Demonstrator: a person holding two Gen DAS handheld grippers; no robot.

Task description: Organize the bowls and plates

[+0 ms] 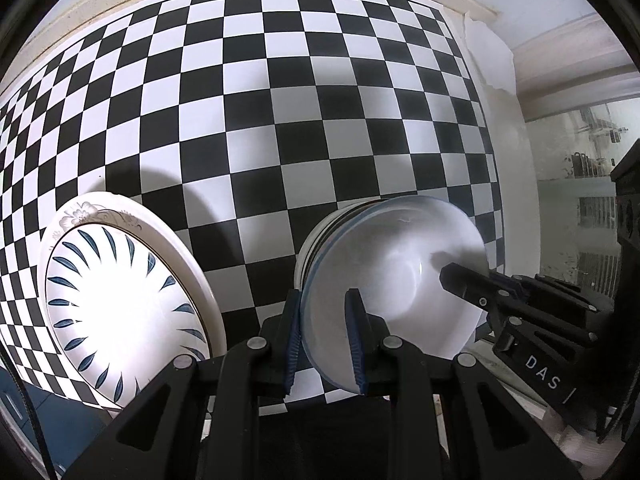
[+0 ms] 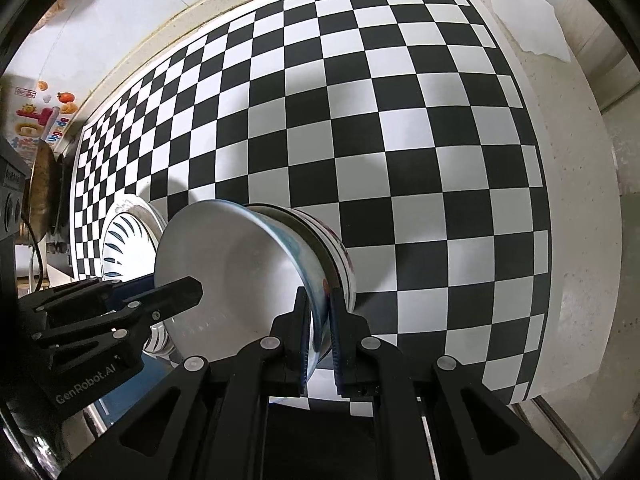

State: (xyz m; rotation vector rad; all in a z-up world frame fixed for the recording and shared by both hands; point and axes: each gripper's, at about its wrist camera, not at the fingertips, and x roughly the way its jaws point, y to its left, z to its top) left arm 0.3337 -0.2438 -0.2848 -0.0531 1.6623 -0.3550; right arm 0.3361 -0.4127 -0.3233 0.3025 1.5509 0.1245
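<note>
My left hand-held gripper [image 1: 326, 344] and right hand-held gripper [image 2: 320, 336] each pinched the white bowl's [image 1: 394, 280] rim; stacked bowls [image 2: 336, 252] sat right under it.

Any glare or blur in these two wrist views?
Left wrist: the patterned plate is blown out white at its centre; the bowl is evenly lit, and soft shadows fall on the checkered mat. Right wrist: no glare, the bowl's rim looks smeared, and fisheye bends the mat's squares.

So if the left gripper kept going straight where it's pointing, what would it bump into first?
Probably the checkered mat. The left gripper is shut on the white bowl's rim, pointing steeply down; depth is unclear.
</note>
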